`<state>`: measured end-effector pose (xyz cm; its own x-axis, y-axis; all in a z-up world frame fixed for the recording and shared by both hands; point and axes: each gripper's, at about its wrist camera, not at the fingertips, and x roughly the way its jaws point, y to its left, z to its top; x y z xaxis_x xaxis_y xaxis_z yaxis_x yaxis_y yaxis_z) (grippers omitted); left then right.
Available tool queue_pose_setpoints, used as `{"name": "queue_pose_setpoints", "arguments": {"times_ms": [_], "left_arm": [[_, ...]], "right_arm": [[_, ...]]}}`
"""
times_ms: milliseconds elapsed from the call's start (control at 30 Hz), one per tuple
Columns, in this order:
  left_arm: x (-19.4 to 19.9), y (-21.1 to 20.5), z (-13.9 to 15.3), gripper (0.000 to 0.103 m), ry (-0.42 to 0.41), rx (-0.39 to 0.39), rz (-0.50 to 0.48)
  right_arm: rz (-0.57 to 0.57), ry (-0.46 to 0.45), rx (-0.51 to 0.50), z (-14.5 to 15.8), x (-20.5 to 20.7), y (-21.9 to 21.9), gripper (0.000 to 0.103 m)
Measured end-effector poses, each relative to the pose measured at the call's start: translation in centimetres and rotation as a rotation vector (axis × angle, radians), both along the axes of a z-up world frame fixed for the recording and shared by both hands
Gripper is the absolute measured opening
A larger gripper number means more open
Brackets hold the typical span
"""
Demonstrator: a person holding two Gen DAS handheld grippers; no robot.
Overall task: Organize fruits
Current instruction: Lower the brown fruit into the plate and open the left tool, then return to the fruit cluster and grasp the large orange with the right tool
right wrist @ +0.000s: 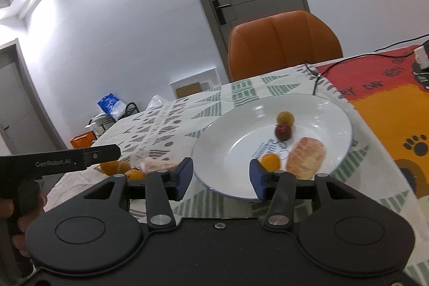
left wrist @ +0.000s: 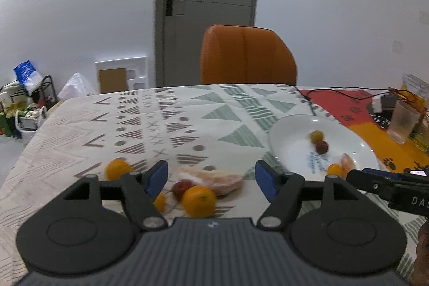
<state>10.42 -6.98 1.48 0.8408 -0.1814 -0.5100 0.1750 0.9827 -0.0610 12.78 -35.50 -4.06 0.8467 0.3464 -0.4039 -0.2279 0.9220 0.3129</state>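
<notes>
Left gripper (left wrist: 211,180) jaws wide, nothing between the pads; loose fruit lies just ahead of the fingertips: large orange (left wrist: 199,200) nearest, small red fruit (left wrist: 179,187) behind it, pale pink wedge (left wrist: 214,180) beyond, long axis running crosswise to the fingers. Another orange (left wrist: 117,169) sits outside the left finger. Right gripper (right wrist: 221,177) jaws parted and empty, poised at the near rim of the white plate (right wrist: 332,109), which already holds several fruits. Likely next: take the large orange. Centre it between the pads, close gently; round, prone to rolling.
</notes>
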Motion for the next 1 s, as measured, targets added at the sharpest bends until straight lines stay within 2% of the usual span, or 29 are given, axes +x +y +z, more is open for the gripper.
{"name": "queue_pose_setpoints", "arguments": {"times_ms": [200, 433, 800, 1000], "left_arm": [[-0.4, 2.1, -0.2, 0.074, 0.004, -0.004, 0.051], [-0.8, 4.4, -0.6, 0.076, 0.005, -0.007, 0.100], [-1.2, 7.2, -1.5, 0.078, 0.027, -0.024, 0.172], [-1.5, 8.5, -2.0, 0.081, 0.033, -0.031, 0.201]], "right_arm": [[0.031, 0.002, -0.004, -0.1, 0.1, 1.5, 0.054], [0.068, 0.008, -0.010, -0.2, 0.4, 3.1, 0.056], [0.119, 0.014, -0.021, -0.3, 1.0, 5.7, 0.074], [0.164, 0.027, -0.034, -0.4, 1.5, 7.4, 0.079]]}}
